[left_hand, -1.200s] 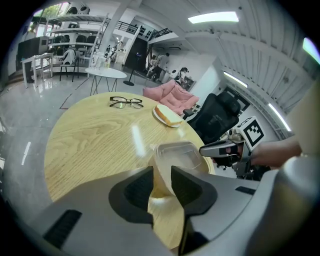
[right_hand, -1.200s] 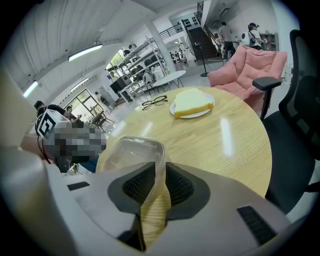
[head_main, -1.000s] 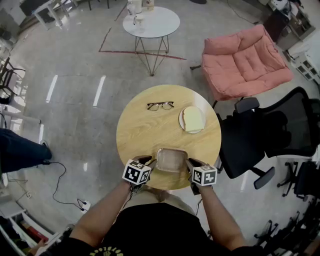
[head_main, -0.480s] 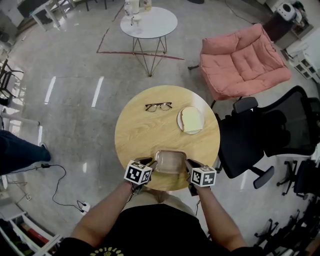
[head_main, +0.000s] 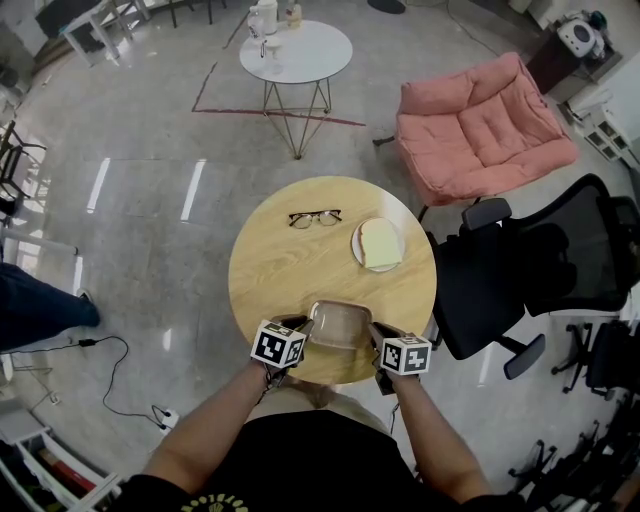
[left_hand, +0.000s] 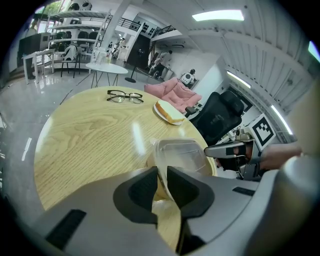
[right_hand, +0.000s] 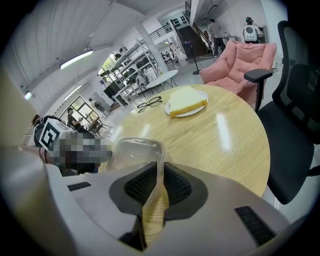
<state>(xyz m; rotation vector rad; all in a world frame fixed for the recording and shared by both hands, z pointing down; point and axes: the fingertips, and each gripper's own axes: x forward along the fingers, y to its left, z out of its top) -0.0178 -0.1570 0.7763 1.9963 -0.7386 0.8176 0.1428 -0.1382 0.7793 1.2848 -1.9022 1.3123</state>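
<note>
A clear plastic container (head_main: 340, 325) is held over the near edge of the round wooden table (head_main: 290, 260). My left gripper (left_hand: 161, 175) is shut on the left rim of this clear plastic container (left_hand: 181, 154). From the other side, my right gripper (right_hand: 160, 176) is shut on the right rim of the clear plastic container (right_hand: 135, 152). Both grippers show in the head view, the left gripper (head_main: 297, 330) and the right gripper (head_main: 378, 333) flanking the container. Farther back on the table lie a slice of bread on a white plate (head_main: 378, 243) and black glasses (head_main: 314, 217).
A black office chair (head_main: 520, 275) stands right of the table. A pink cushioned seat (head_main: 480, 125) sits at the back right. A small white round table (head_main: 295, 50) with cups stands at the back. A cable (head_main: 100, 370) runs across the glossy floor at the left.
Both grippers kept their hold on the container's rims. The container and the table have shifted slightly in the head view as the head camera moved.
</note>
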